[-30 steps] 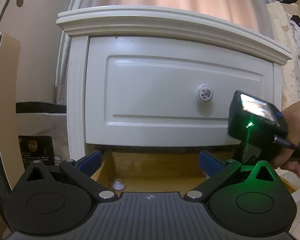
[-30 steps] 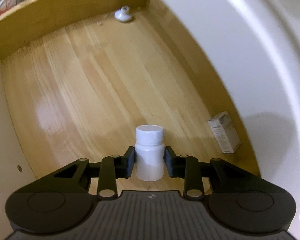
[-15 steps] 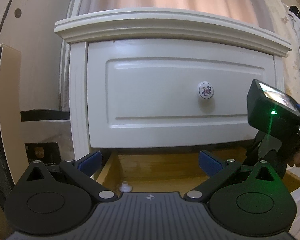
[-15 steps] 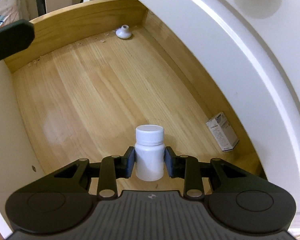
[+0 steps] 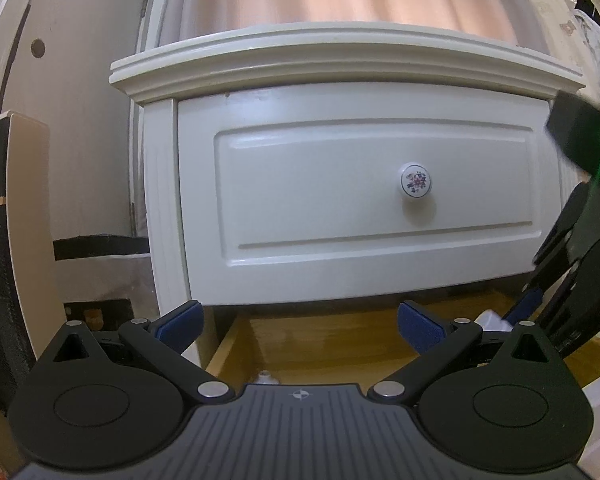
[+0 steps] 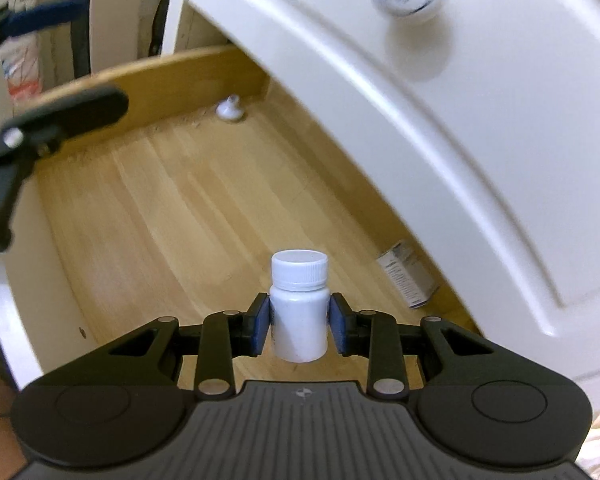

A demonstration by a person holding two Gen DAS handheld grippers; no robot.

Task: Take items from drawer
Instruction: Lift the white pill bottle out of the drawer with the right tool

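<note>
Since one second ago, the right gripper (image 6: 299, 322) has come up and back from the drawer floor, and the white bottle (image 6: 299, 306) has come with it; more of the open drawer (image 6: 172, 208) and the upper drawer front (image 6: 440, 120) now shows behind it. In the left wrist view the right gripper has moved toward the right edge, and the hand that was visible there is now out of the picture.

Far to the left of the right claw, the left gripper (image 5: 298, 318) appears blurred at the edge of the picture. Its jaws stand wide apart and hold nothing; they point at the closed upper drawer with the flowered knob (image 5: 416, 181).

Ahead of the right claw and a little to the left, a small white knob-shaped piece (image 6: 230, 109) lies near the far corner of the open drawer. Between the blue pads (image 6: 260, 322) the white bottle stands upright, with its cap above them; the jaws are narrow and press on its body from both sides. Its base appears lifted clear of the wood. To the right of the claw, a small printed box (image 6: 408, 274) lies on the drawer floor, just under the upper drawer front.
</note>
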